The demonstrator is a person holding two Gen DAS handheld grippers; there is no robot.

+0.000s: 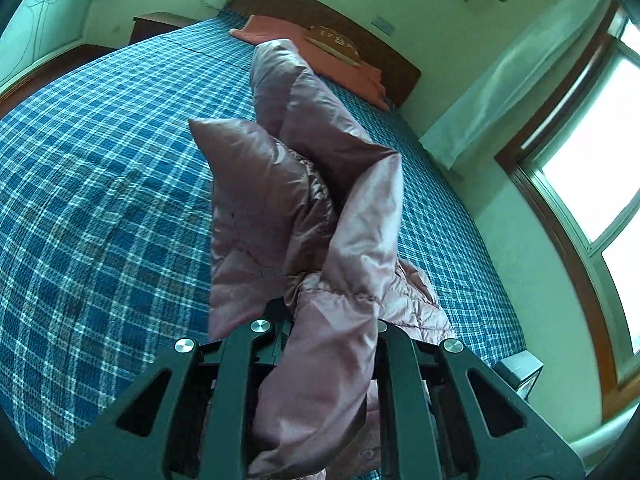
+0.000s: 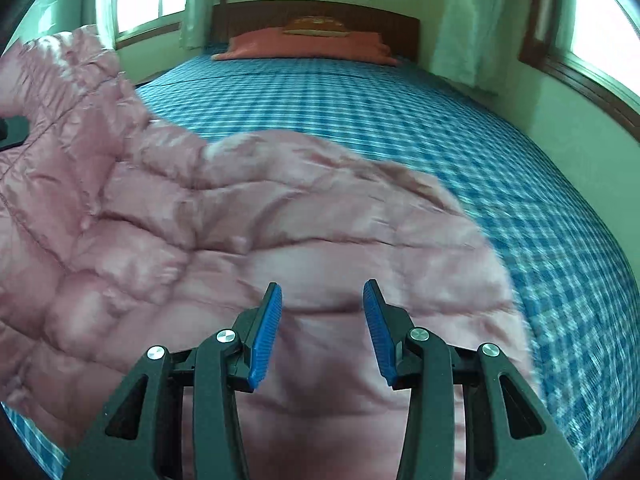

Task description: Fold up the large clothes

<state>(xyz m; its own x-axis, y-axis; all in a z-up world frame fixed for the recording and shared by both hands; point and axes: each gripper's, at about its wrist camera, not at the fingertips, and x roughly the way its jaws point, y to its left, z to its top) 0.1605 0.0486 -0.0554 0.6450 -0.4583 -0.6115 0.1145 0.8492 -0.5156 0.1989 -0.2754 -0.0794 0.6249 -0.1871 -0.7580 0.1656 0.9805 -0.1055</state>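
Pink quilted jacket (image 2: 248,240) is spread on the plaid bed (image 2: 460,128). One bunched part is clamped and lifted by the left hand-held gripper (image 1: 332,320). Right hand-held gripper (image 2: 322,320) is held above the jacket, part-open and empty. Red pillow (image 2: 304,44) lies at the headboard (image 2: 256,14).

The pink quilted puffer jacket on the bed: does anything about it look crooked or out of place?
Yes. The pink quilted puffer jacket lies crumpled and askew on the blue checked bedsheet. One part is lifted and bunched, clamped in the left gripper. The right gripper hovers open above it. No damage is visible.
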